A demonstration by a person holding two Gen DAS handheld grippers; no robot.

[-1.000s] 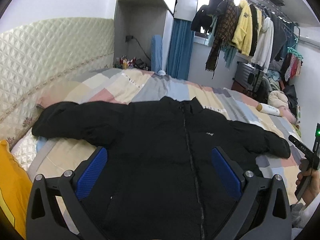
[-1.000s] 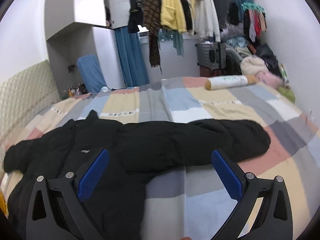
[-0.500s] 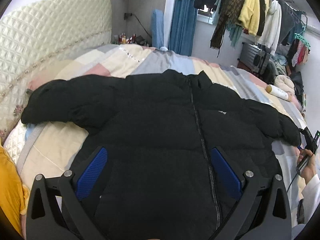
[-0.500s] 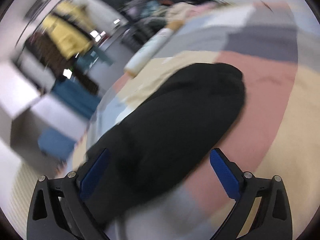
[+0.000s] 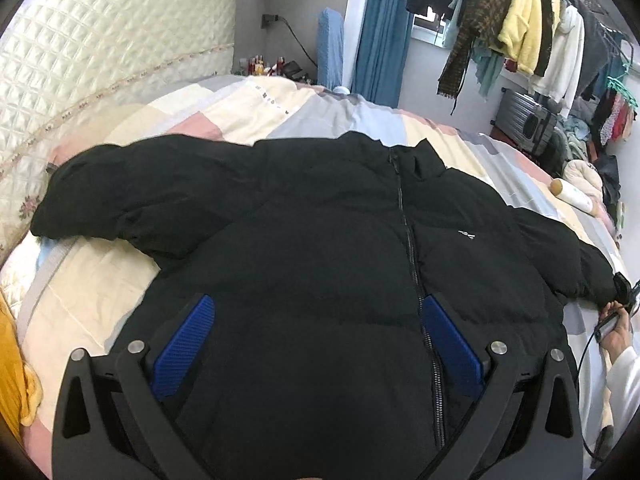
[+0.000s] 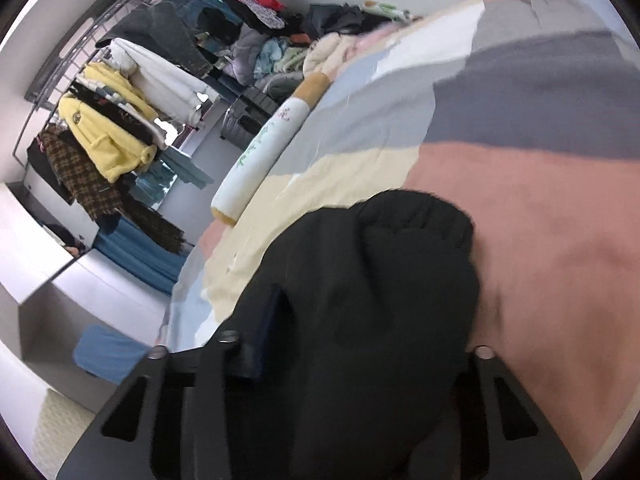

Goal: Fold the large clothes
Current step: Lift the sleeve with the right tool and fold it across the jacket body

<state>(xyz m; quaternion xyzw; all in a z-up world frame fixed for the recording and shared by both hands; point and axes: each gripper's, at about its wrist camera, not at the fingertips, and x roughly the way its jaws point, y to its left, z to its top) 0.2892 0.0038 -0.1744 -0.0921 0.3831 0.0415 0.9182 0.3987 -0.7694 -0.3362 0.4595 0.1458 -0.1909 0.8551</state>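
A large black puffer jacket (image 5: 320, 248) lies front up, zipped, on a patchwork bedspread (image 5: 248, 112), sleeves spread left and right. My left gripper (image 5: 316, 344) hovers open over the jacket's lower front, blue pads wide apart, holding nothing. My right gripper (image 6: 360, 320) is at the cuff of the jacket's right sleeve (image 6: 384, 280); the sleeve end lies between its fingers, which are still wide apart. In the left wrist view the right gripper (image 5: 622, 292) shows at the sleeve end at the far right.
A quilted cream headboard (image 5: 100, 60) runs along the left. A white bolster pillow (image 6: 264, 148) lies on the far bed edge. A rail of hanging clothes (image 5: 520, 32) and a suitcase (image 5: 524, 124) stand beyond the bed. A yellow cloth (image 5: 12, 380) lies at the left.
My right gripper swung down and forward onto the right sleeve's cuff, which now lies between its fingers. My left gripper moved a little closer over the jacket's front.
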